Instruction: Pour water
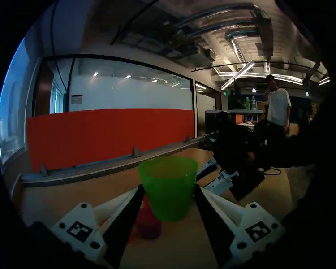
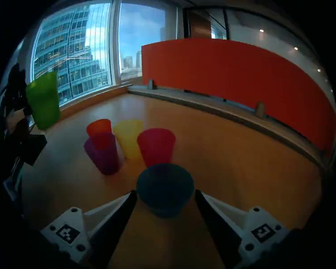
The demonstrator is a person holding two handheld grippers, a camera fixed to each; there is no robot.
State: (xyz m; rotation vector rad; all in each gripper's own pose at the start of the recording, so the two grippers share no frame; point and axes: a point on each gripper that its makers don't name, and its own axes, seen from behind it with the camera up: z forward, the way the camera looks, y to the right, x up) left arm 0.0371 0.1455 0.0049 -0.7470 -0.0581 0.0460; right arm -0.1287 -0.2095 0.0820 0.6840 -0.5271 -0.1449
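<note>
Green cup [image 1: 168, 179] sits at centre frame in the left gripper view, clamped between the left gripper's [image 1: 168, 190] fingers. The right gripper [image 2: 165, 193] pinches a teal cup [image 2: 165, 186] at lower centre, and I cannot tell its contents. The right gripper view adds a red cup [image 2: 99, 127], purple cup [image 2: 104, 157], yellow cup [image 2: 128, 136] and magenta cup [image 2: 156, 145] clustered mid-left on the wooden table [image 2: 239, 152].

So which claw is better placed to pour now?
Probably left: the left claw grips the green cup raised above the table, while the right claw holds the blue cup low.
</note>
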